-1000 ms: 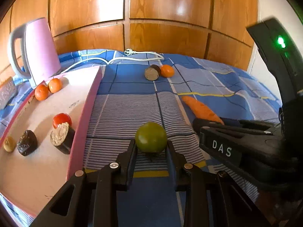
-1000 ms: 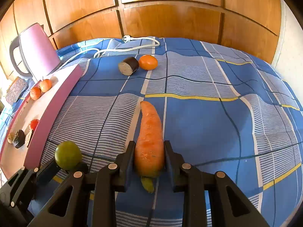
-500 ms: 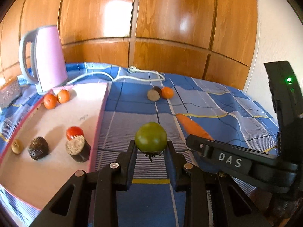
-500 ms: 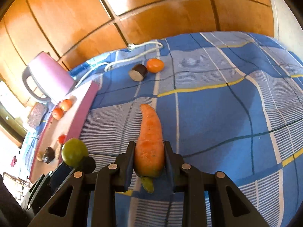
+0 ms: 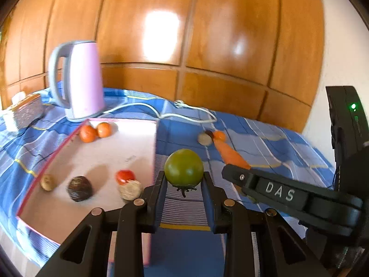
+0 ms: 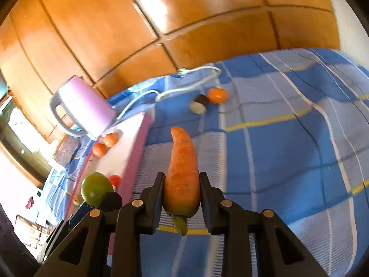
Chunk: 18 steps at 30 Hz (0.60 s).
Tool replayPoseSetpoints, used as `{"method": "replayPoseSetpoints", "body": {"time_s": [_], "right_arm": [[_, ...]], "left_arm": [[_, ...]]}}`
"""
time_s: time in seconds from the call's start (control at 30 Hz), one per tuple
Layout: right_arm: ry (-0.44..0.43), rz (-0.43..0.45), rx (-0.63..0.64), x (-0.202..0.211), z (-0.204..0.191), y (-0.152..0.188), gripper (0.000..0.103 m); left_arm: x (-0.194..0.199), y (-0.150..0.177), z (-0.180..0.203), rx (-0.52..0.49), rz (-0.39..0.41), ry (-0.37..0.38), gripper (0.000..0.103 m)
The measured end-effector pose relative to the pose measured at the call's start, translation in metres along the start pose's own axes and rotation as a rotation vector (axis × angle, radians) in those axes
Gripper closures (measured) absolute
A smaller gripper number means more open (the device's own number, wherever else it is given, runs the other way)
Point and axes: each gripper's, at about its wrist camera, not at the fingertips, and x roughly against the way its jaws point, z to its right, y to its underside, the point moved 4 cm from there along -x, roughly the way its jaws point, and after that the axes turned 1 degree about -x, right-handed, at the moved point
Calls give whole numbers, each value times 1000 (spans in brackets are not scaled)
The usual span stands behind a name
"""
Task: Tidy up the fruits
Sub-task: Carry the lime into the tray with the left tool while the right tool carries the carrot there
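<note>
In the left wrist view, the left gripper (image 5: 184, 181) is clenched on a green tomato (image 5: 184, 167), its two black fingers pressing the fruit's sides with the stem end hanging below. The tomato is held clear of the blue checked cloth (image 5: 272, 143), just beside the right edge of a pale board with a pink rim (image 5: 96, 152). On that board lie two small oranges (image 5: 94, 132) touching each other near the far edge, and nearer the camera a red tomato (image 5: 125, 176), a cut piece with a pale face (image 5: 130, 190) just in front of it, a dark round fruit (image 5: 79, 188) and a small brownish one (image 5: 47, 182). A pink electric kettle (image 5: 78, 80) stands behind the board, its white cord (image 5: 161, 113) trailing over the cloth. To the right, the other gripper's black body marked DAS crosses the picture, a carrot (image 5: 231, 154) jutting beyond its tip.

In the right wrist view, the right gripper (image 6: 181, 190) grasps the carrot (image 6: 182, 173) by its thick end, tip pointing away and the green stub below the fingers. It hangs above the cloth, right of the board's edge. Farther off on the cloth, an orange (image 6: 216, 95) touches a dark-skinned cut piece (image 6: 198, 103). At lower left the green tomato (image 6: 95, 191) shows in the left gripper's tip, over the board's near end.
</note>
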Motion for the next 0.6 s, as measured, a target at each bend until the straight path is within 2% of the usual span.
{"method": "replayPoseSetpoints", "body": {"time_s": [0.13,0.4,0.53,0.6], "right_arm": [[-22,6,50,-5,-28,-10,74],[-60,-11,115,-27,-76,-21,74],[-99,-55,113,-45,-95,-21,73],[-121,-94,88,-56,-100,-20,70]], "left_arm": [[3,-6,-26,71,12,-49,73],[0,-15,-102,272,34,-223,73],[-5,-8,-148,433,18,-300,73],[-10,-4,-159,471,-1,-327,73]]}}
